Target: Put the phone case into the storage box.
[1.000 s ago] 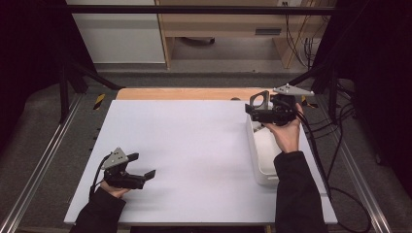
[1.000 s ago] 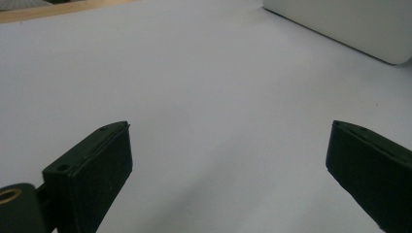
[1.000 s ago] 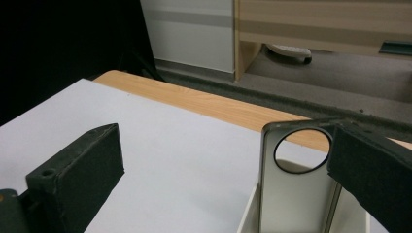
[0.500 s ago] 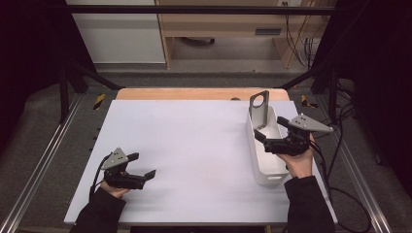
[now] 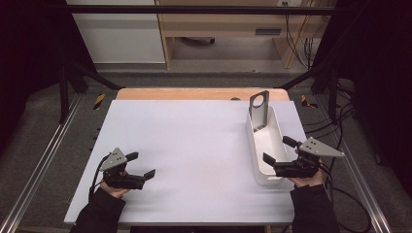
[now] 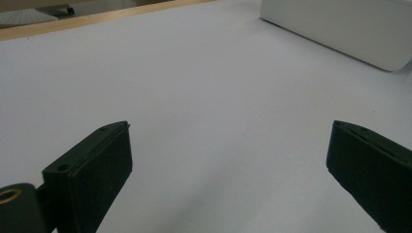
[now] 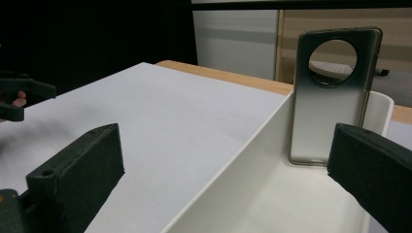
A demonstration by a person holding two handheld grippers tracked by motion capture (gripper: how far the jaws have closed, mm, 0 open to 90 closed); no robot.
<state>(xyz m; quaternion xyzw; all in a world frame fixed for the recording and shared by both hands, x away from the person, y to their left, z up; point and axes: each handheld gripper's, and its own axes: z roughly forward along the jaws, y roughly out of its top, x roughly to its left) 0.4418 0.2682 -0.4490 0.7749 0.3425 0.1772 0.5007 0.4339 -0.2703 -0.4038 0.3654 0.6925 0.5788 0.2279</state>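
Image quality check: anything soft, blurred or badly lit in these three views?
High view: table evenly lit, surroundings dark. Left gripper view: near jaws soft, white bin slightly soft. Right gripper view: phone case fairly sharp, backlit through its round cutout; the left gripper is smeared.

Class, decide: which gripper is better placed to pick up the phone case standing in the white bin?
Right. The right gripper is open at the white bin's near end, facing the phone case. The left gripper sits across the table.
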